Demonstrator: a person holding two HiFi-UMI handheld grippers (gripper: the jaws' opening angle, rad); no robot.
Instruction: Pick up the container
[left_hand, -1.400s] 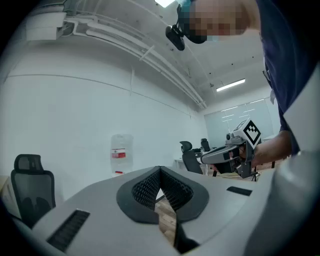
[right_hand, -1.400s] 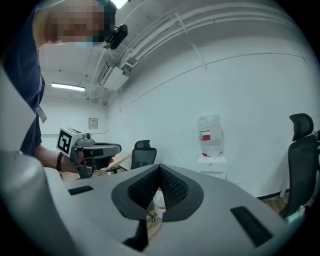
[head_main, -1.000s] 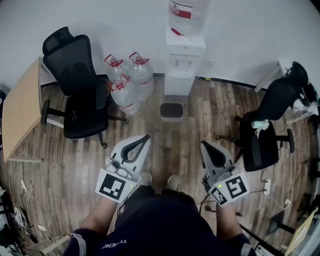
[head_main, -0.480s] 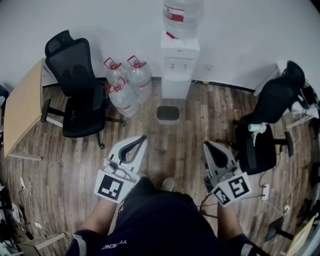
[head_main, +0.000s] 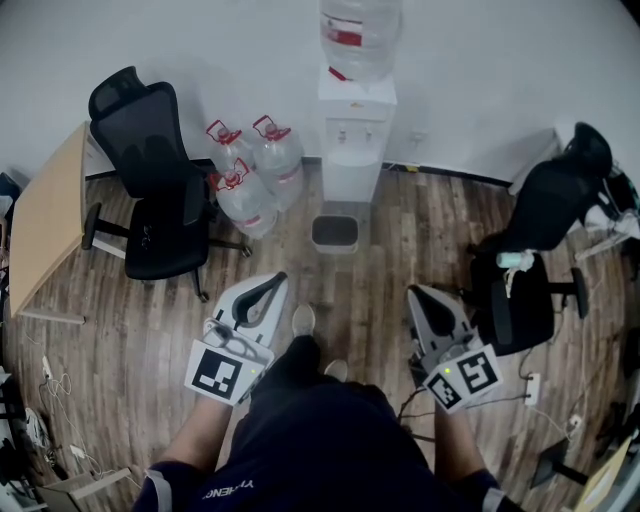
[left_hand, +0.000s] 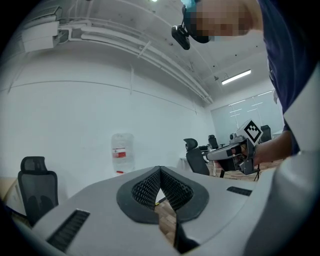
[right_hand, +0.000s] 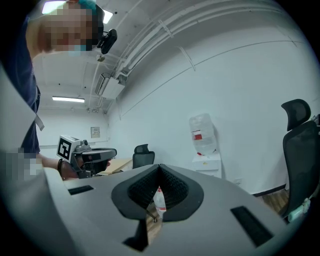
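Fingers of the left gripper and right gripper are clenched empty; the small grey container looks light, stiff plastic, best pinched by its rim.

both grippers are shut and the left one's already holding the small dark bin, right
Not quite. The left gripper and right gripper are both shut, but the left one holds nothing. The small dark bin stands on the floor in front of the water dispenser, ahead of both grippers, as the head view shows. The left gripper view shows its jaws closed on nothing.
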